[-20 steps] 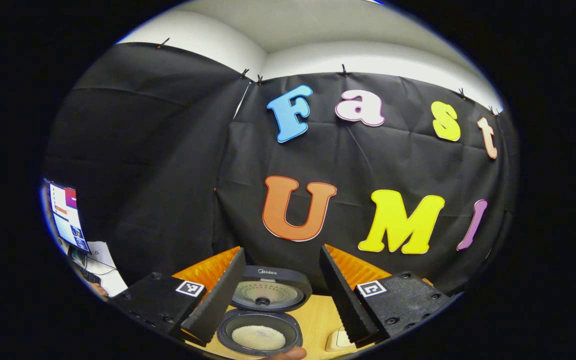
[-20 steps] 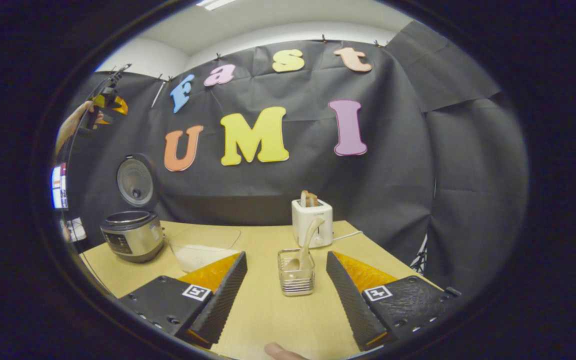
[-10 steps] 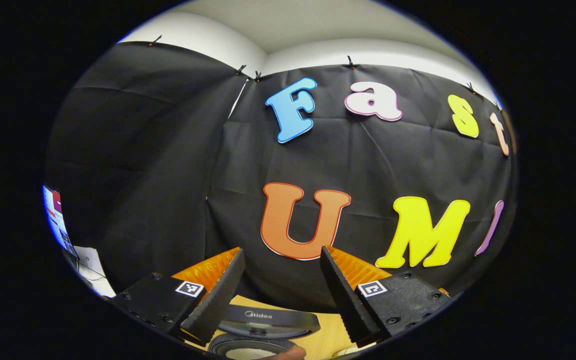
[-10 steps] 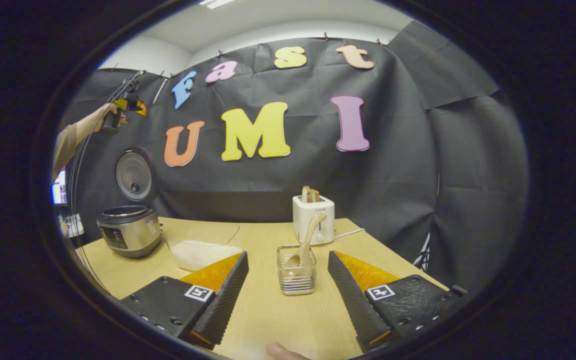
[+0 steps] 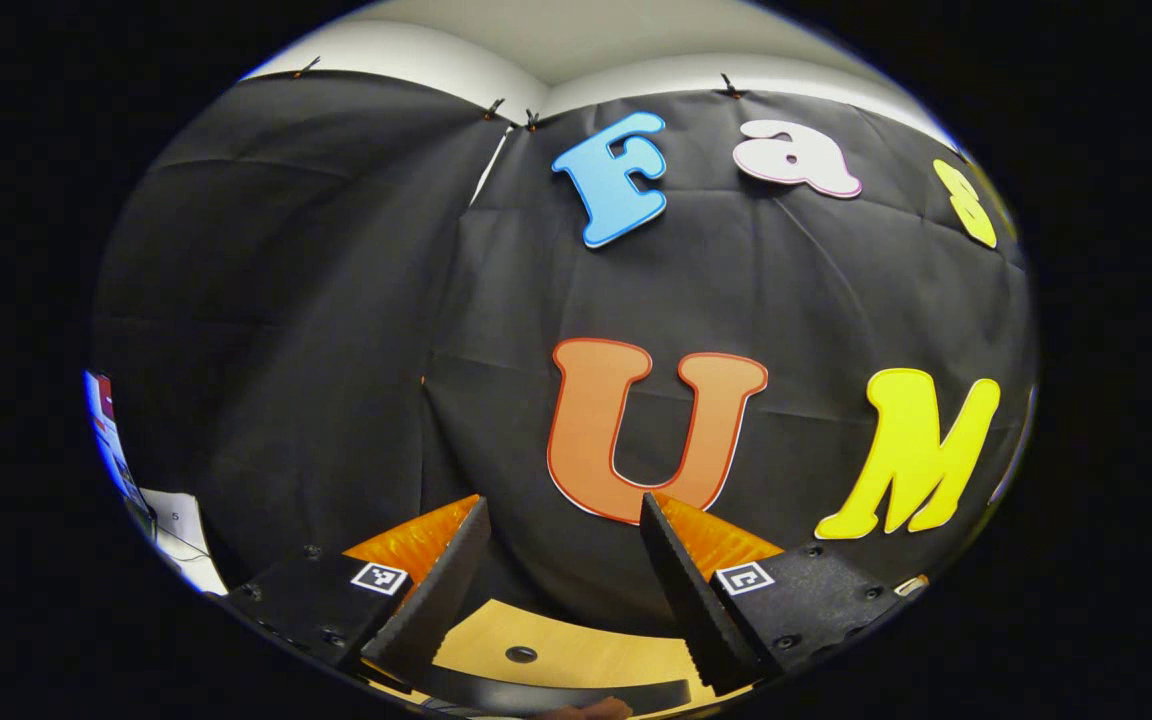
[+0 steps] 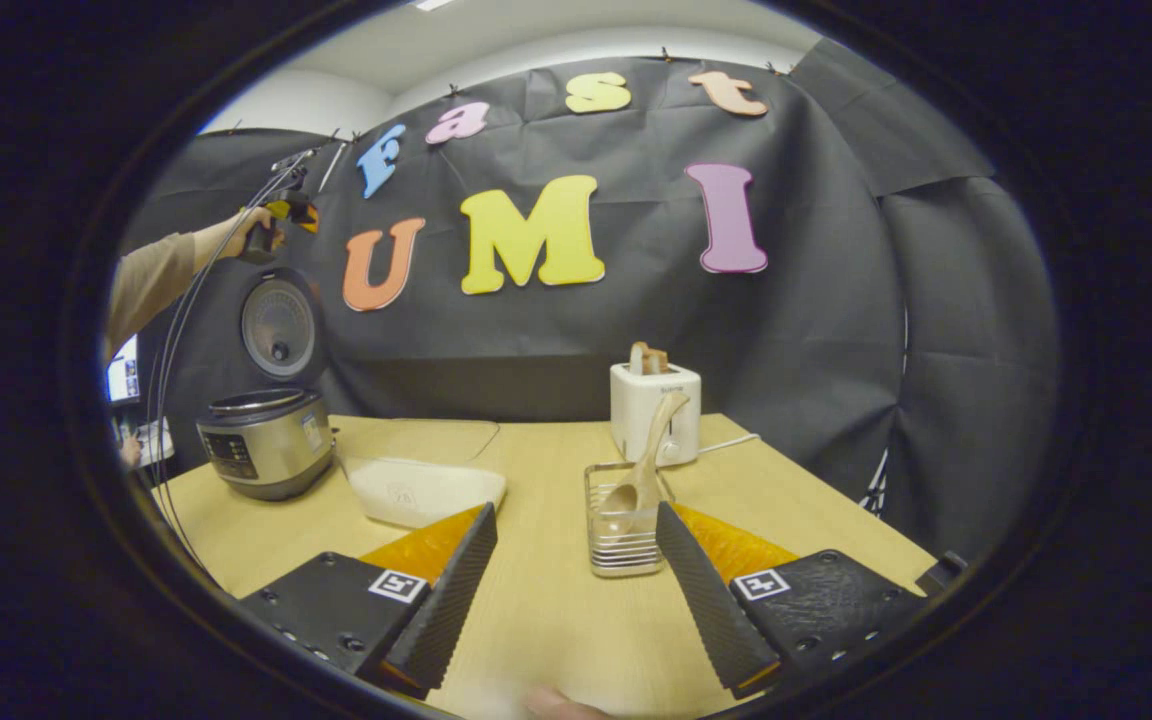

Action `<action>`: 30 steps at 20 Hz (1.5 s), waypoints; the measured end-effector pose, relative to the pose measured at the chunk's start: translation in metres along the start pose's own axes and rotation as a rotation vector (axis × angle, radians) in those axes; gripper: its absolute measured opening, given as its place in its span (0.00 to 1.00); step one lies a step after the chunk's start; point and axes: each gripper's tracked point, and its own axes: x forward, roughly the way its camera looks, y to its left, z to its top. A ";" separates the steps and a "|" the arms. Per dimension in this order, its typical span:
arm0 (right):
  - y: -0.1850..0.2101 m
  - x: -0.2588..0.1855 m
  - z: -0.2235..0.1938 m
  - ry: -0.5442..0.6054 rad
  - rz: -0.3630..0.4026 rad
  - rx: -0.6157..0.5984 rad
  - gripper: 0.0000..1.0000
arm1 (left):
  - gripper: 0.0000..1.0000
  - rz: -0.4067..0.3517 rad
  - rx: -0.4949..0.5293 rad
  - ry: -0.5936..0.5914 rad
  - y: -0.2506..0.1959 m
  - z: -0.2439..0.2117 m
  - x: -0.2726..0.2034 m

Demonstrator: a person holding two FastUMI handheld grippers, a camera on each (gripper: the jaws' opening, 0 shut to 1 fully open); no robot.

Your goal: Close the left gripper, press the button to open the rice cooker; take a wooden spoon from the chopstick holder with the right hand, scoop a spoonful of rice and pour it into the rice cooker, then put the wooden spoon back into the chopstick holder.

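rice cooker lid (image 5: 556,690), seen edge-on as a dark curved rim, sat at the very bottom of the left gripper view, with a strip of the counter (image 5: 576,645) behind it and the booth's black wall beyond. the left tongs (image 5: 561,590) stood wide apart with nothing between them, held high and pointing at the wall, not at the cooker. a corner of a lit screen (image 5: 106,430) showed at the far left.

in the right gripper view the rice cooker (image 6: 261,455) stood on the left part of the counter (image 6: 536,620) with its lid (image 6: 278,328) raised upright, so the opening step looked done. what the pot held could not be told from this angle. the other gripper (image 6: 281,215) was held up high above the cooker by a hand (image 6: 251,230) on a sleeved arm. just beside the cooker lay a clear tray (image 6: 421,480) with a white bed of rice in it. the chopstick holder (image 6: 626,520), a small wire-sided basket, stood in front of the right tongs (image 6: 576,600), and the wooden spoon (image 6: 651,460) leaned in it, bowl down, handle tilted up to the right. behind it stood a white toaster (image 6: 656,415) with slices in its slots. the right tongs were wide apart, holding nothing, near the holder but not touching the spoon. by my reading, everything for the right hand was left: taking the spoon, scooping, pouring into the cooker, and putting the spoon back.
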 end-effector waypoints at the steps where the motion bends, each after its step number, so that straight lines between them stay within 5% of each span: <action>1: 0.001 0.002 -0.005 0.017 0.002 0.005 0.95 | 0.96 -0.006 0.013 0.041 0.000 -0.012 0.002; 17: 0.020 -0.022 0.011 -0.034 0.015 -0.041 0.95 | 0.94 -0.034 0.197 0.379 -0.017 -0.104 -0.009; 18: 0.020 -0.023 0.011 -0.030 0.011 -0.041 0.95 | 0.86 -0.036 0.202 0.401 -0.018 -0.110 -0.013; 19: 0.016 -0.022 0.008 -0.014 -0.009 -0.038 0.95 | 0.94 -0.036 0.212 0.428 -0.019 -0.117 -0.018; 21: 0.016 -0.026 0.013 -0.017 -0.021 -0.007 0.94 | 0.94 -0.030 0.273 0.413 -0.016 -0.118 -0.020; 30: 0.029 -0.055 0.027 -0.004 0.026 0.118 0.93 | 0.99 -0.085 0.224 0.431 -0.020 -0.135 -0.086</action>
